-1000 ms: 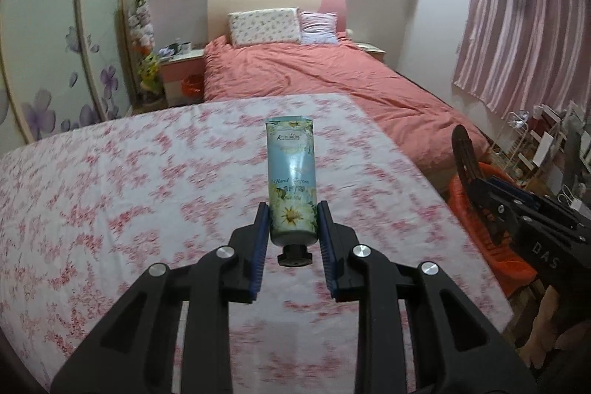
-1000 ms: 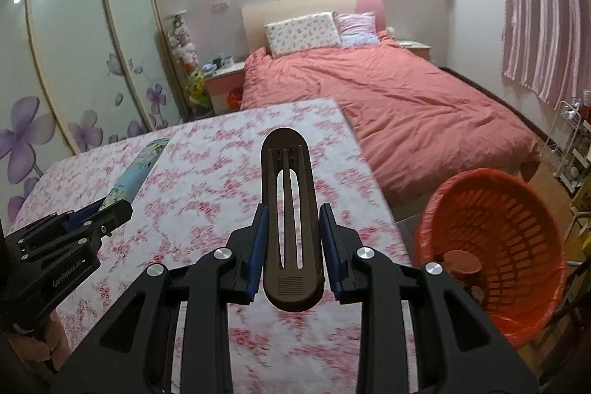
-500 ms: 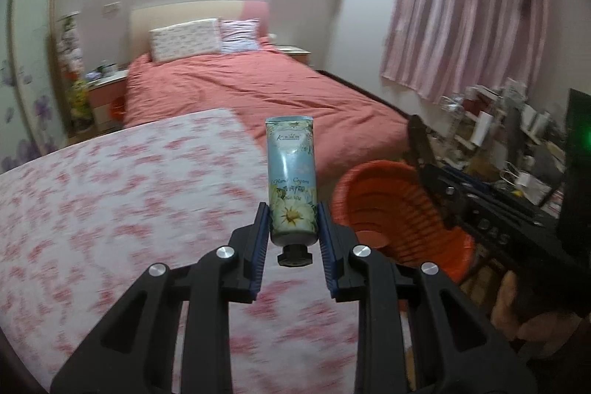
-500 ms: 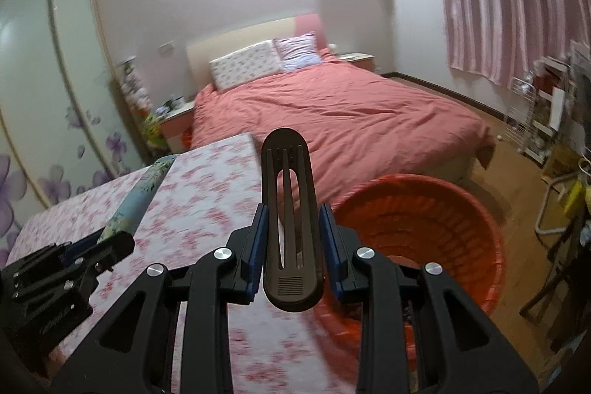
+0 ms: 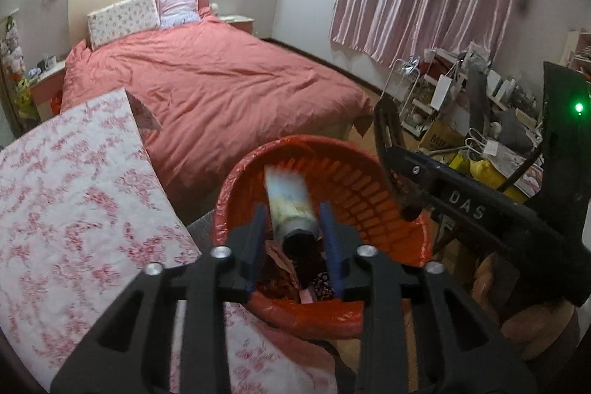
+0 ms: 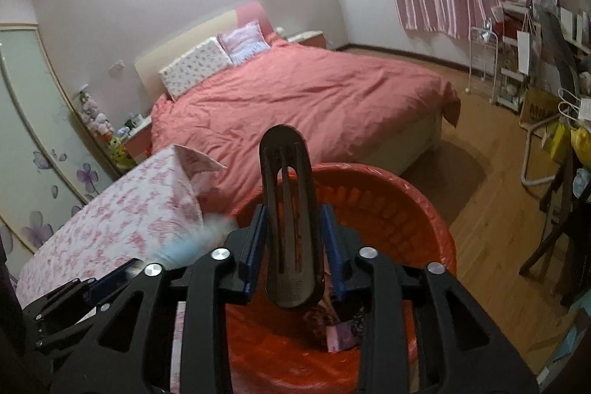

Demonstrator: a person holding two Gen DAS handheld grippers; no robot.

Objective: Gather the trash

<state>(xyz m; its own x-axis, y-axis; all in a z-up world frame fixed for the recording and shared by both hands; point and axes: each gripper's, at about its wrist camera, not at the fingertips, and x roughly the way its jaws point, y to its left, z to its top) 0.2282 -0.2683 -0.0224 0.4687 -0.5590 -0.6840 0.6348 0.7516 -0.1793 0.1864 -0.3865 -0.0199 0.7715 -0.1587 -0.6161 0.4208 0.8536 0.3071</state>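
My left gripper (image 5: 293, 242) is over the orange basket (image 5: 369, 180). Its jaws have spread and the blurred hand cream tube (image 5: 291, 205) sits loose between them, tilted, cap end toward me. My right gripper (image 6: 291, 246) is shut on a dark slotted hair clip (image 6: 290, 209) and holds it upright above the basket (image 6: 406, 205). The tube shows as a blue blur in the right wrist view (image 6: 192, 242). The right gripper and clip (image 5: 391, 150) show at the basket's right rim in the left wrist view.
Scraps of trash (image 6: 340, 331) lie in the basket's bottom. A table with a pink floral cloth (image 5: 74, 202) stands left of the basket. A red bed (image 5: 207, 87) lies behind. Cluttered shelves and bags (image 5: 480, 120) stand on the right over wooden floor (image 6: 498, 239).
Both grippers have swung right from the table to above the basket. The left jaws have opened and the tube is slipping out, blurred. The right gripper still holds the clip.
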